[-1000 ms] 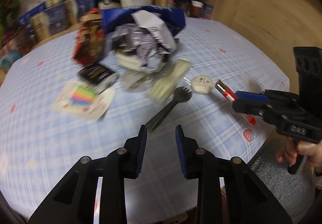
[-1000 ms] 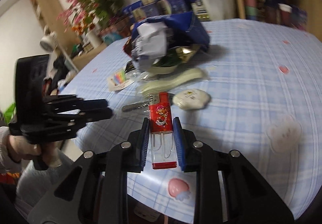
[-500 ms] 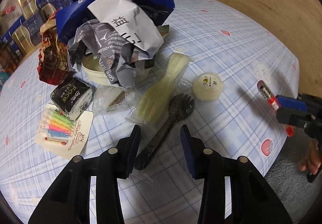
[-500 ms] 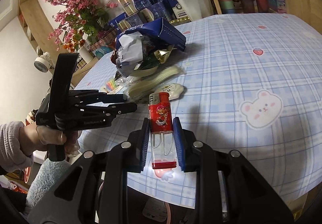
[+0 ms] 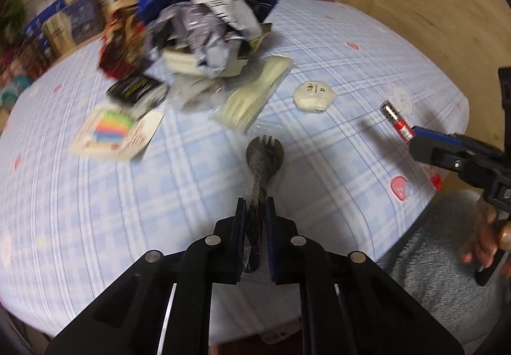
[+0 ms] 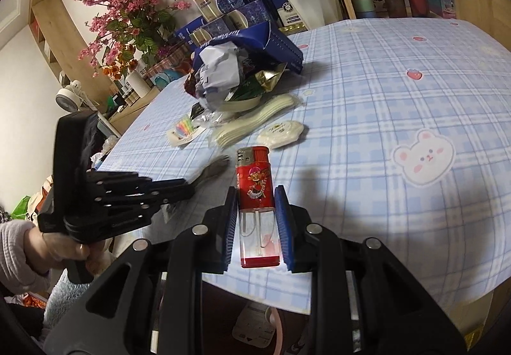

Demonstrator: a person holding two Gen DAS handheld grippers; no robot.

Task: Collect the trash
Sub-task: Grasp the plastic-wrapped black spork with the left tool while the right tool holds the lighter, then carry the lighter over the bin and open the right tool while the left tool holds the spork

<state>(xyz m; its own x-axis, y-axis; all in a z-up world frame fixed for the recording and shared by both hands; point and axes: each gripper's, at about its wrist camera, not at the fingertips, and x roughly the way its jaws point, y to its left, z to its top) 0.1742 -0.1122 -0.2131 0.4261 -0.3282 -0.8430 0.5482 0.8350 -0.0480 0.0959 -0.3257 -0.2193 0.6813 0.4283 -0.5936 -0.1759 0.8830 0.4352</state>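
1. While its jaws were closing, the left gripper [image 5: 255, 211] had the handle of a black plastic spork [image 5: 262, 157] between its pads, the pads all but touching the handle; the spork, in a clear wrapper, pointed its head toward 12 o'clock over the table [image 5: 95, 195].
2. The right gripper [image 6: 255, 201] was clamped, jaws narrowly apart, on a red lighter [image 6: 255, 185], metal head toward 12 o'clock and clear base toward the camera.
3. In the left wrist view, the lighter showed at 3 o'clock, near the table's edge.
4. A round white packet [image 5: 314, 95] lay at 1 o'clock from the spork, apart from it.
5. A sleeve of pale cutlery [image 5: 255, 96] lay at 12 o'clock, just beyond the spork's head.
6. The trash pile [image 5: 204, 19], with crumpled paper and a blue bag, sat at 11 o'clock.
7. A card of coloured candles [image 5: 111, 128] lay at 10 o'clock.
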